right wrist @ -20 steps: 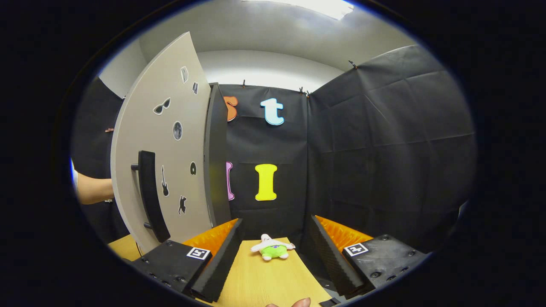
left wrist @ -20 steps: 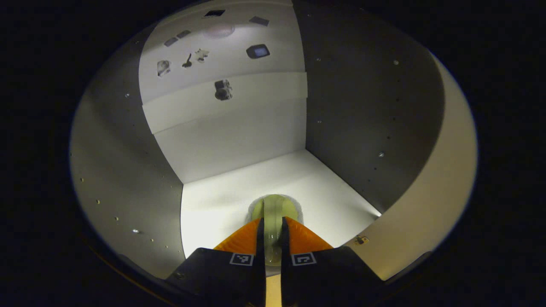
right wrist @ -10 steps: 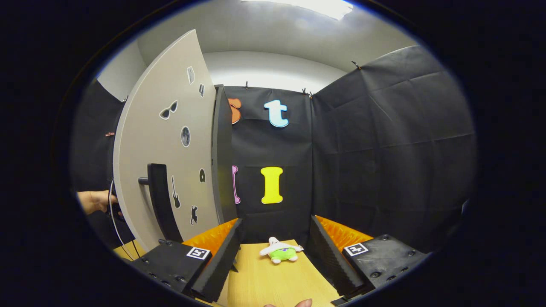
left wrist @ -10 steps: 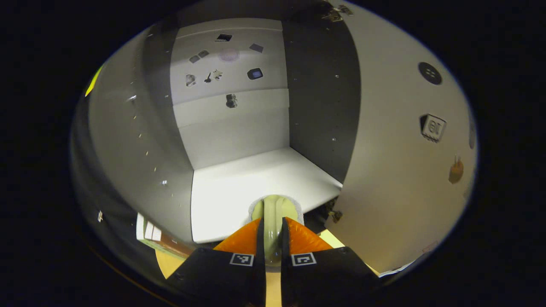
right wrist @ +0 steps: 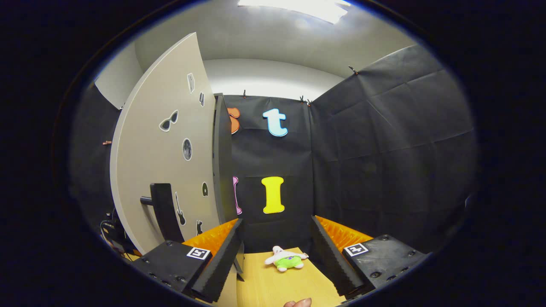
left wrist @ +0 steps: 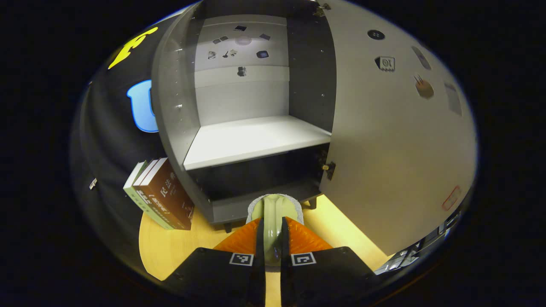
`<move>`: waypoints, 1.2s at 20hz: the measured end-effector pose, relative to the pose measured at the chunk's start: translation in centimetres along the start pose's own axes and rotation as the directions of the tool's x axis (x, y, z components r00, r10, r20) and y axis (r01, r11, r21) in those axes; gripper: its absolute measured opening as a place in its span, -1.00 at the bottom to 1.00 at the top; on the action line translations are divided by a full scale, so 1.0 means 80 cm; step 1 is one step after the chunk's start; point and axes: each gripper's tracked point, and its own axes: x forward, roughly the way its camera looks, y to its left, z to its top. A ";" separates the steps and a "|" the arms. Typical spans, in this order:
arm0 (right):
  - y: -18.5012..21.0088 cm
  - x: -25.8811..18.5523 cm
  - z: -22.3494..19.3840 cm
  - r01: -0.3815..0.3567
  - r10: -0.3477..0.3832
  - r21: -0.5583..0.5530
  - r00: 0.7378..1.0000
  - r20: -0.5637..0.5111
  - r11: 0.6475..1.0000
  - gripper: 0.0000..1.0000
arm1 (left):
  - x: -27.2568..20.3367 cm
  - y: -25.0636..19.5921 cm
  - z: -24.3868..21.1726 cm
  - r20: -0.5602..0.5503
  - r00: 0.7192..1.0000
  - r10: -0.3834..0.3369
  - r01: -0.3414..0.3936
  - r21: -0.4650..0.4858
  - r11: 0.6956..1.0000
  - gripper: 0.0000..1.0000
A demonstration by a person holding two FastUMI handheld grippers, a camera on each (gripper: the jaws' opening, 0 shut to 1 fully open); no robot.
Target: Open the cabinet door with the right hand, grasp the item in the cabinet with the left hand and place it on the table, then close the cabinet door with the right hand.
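The left tongs [left wrist: 273, 238] are pinching a pale green item [left wrist: 273, 209] over the tabletop [left wrist: 170, 247] while the right tongs [right wrist: 277, 251] are hanging spread, so an early release is risking a drop.

One cabinet [left wrist: 222, 128] with one door [left wrist: 392, 140] (swung wide open) and one handle [right wrist: 164, 211] on it. Three books [left wrist: 160, 194] leaning beside it, I think, spines are a bit squished together. One plush toy [right wrist: 285, 260], one table [right wrist: 273, 285], and one pale green item [left wrist: 273, 213].
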 end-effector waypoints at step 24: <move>-0.004 -0.012 -0.001 -0.011 0.010 -0.084 1.000 -0.007 0.996 0.94 | 0.093 -0.069 -0.292 -0.161 0.986 0.033 -0.039 -0.031 0.999 -0.64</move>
